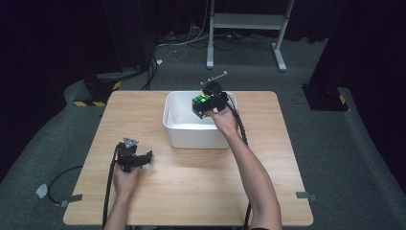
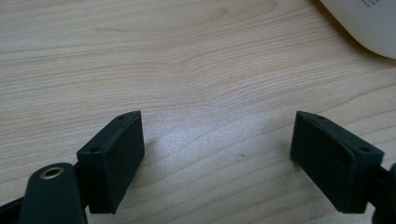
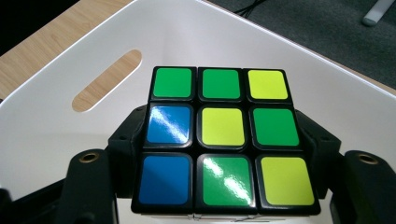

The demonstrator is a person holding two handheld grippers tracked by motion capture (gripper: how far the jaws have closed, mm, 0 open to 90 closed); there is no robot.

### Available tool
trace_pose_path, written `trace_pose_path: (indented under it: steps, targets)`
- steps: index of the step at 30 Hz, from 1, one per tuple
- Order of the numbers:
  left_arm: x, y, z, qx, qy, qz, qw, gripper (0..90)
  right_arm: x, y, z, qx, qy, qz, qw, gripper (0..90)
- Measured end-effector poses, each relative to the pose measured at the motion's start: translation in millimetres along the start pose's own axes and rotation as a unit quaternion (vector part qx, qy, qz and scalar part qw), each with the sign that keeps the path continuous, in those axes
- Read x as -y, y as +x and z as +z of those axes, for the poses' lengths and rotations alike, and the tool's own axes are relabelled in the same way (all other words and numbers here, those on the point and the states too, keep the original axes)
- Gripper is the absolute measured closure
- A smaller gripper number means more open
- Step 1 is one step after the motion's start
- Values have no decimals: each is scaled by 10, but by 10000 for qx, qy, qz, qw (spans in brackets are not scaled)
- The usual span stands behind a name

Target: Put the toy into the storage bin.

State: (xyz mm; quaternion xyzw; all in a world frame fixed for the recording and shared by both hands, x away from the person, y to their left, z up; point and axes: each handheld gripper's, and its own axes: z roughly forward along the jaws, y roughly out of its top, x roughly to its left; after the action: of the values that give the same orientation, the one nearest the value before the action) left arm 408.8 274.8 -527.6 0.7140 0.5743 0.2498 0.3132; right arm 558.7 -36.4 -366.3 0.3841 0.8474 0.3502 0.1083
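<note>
Two tools: the left tool (image 1: 143, 160) rests gaping on the pale wooden bench (image 1: 191, 191), while the right tool (image 1: 210, 103) clamps one multicoloured plastic puzzle cube (image 3: 222, 140) above one white plastic bin (image 1: 191, 136)

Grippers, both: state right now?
Left gripper: open, empty, over the light wooden table.
Right gripper: shut on the multicoloured puzzle cube, above the white plastic bin.

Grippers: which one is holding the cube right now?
The right gripper, jaws clamped on the puzzle cube over the white bin; the left gripper is open above bare table.
</note>
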Motion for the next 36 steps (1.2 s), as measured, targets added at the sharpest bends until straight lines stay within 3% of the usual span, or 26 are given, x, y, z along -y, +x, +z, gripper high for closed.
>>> trace_pose_path:
  steps: [11, 21, 28, 36]
  targets:
    - [0, 0, 0, 2, 1, -1, 10000, 179, 69, 1, -36, -205, -42, -7, 9998, 341]
    - [1, 0, 1, 7, -14, -26, 10000, 179, 103, -1, -105, -248, -41, -69, 9997, 341]
    - [0, 2, -2, -5, 8, 13, 10000, 179, 123, 48, -169, -43, -27, -333, 9994, 341]
    - [0, 0, -1, -3, 6, 8, 10000, 179, 174, 49, -245, 5, -85, -353, 9993, 340]
